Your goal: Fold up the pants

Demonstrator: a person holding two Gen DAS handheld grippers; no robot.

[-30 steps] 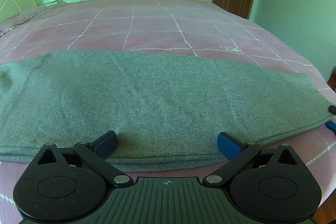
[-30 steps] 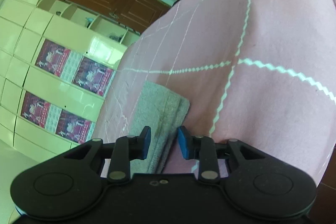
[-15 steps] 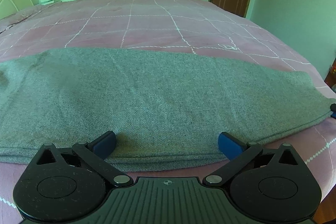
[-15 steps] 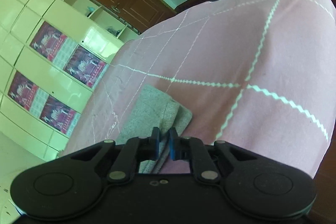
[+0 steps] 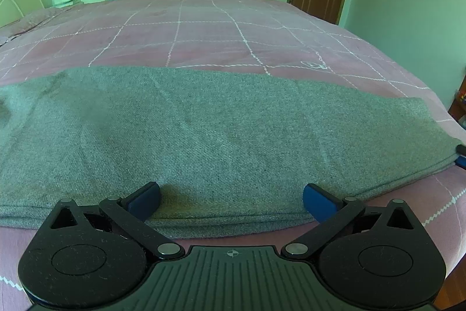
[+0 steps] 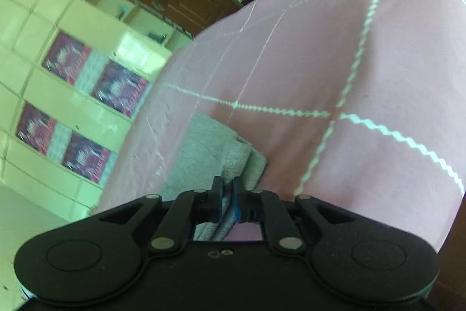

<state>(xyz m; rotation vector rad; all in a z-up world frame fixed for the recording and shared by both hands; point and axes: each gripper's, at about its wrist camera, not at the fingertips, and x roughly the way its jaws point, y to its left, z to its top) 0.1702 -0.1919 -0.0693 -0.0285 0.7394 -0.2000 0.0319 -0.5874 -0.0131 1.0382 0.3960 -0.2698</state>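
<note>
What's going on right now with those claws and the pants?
Left claw open over pants. Right claw opening, hem between its pads. Pants flat on bedspread. Nothing in the way.

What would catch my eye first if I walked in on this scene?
Probably the grey pants, spread flat across the near side of a pink checked bedspread. In the left wrist view the left gripper hangs wide open over their near edge. In the right wrist view the right gripper has the pants' end between its narrow, opening jaws.
</note>
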